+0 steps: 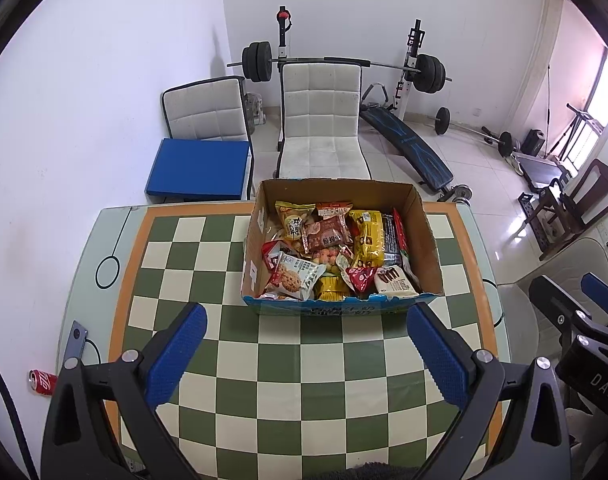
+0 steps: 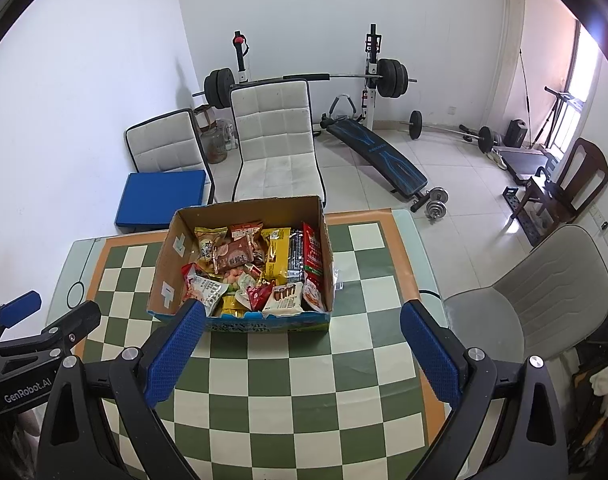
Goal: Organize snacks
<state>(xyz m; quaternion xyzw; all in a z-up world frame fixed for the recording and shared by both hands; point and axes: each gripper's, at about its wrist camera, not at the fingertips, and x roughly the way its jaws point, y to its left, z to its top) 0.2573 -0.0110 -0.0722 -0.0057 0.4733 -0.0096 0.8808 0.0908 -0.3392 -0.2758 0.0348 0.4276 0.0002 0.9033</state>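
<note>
An open cardboard box [image 1: 427, 236] [image 2: 166, 268] stands on the far half of the checkered table [image 1: 296, 360] [image 2: 304, 364]. It is packed with several snack packets: a yellow bag [image 1: 369, 240] [image 2: 276, 254], a brown packet [image 1: 325, 234] [image 2: 234, 258], a cookie pack [image 1: 294, 276], a white chocolate-stick pack [image 1: 395, 282] [image 2: 284, 300] and a red packet [image 2: 313, 254]. My left gripper [image 1: 304, 344] hovers open in front of the box, holding nothing. My right gripper [image 2: 300, 340] is open too, beside it on the right, its left finger crossing the box's near corner in view.
A phone [image 1: 75, 340] on a cable lies at the table's left edge, and a red can [image 1: 42, 382] rests below it. Two white chairs [image 1: 321, 120] [image 1: 208, 110] stand behind the table, a grey chair [image 2: 543, 300] at its right. Weight benches fill the floor beyond.
</note>
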